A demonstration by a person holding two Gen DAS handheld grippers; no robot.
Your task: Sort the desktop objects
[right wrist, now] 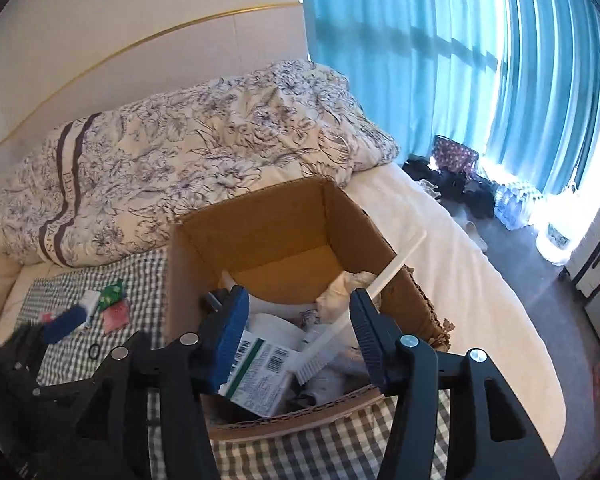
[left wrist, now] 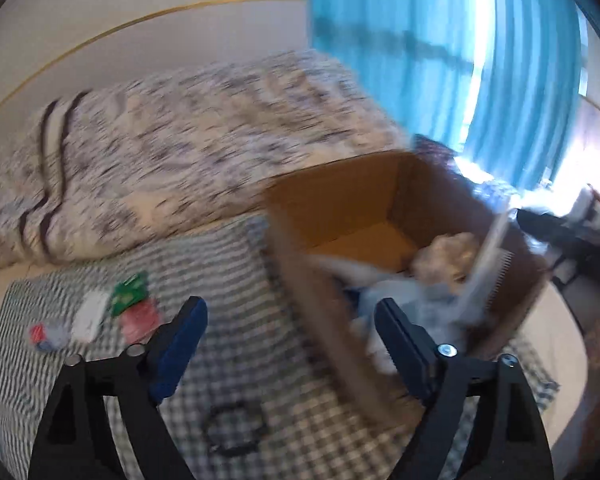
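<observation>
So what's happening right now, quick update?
Both grippers open, empty: left gripper by the box, right gripper above it. Cardboard box already holds a comb and packets. Small items remain on the checked cloth. Nothing blocking.

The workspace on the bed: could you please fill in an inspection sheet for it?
Surface: checked cloth spread on a bed.
Job's things: open cardboard box holding a white comb, a labelled packet and crumpled paper.
Clutter: small packets and a black ring loose on the cloth, left of the box.
Grippers: left gripper open, empty; right gripper open, empty, over the box.
Cables: nothing seen.
Surroundings: floral duvet, blue curtains, bags on the floor.
</observation>
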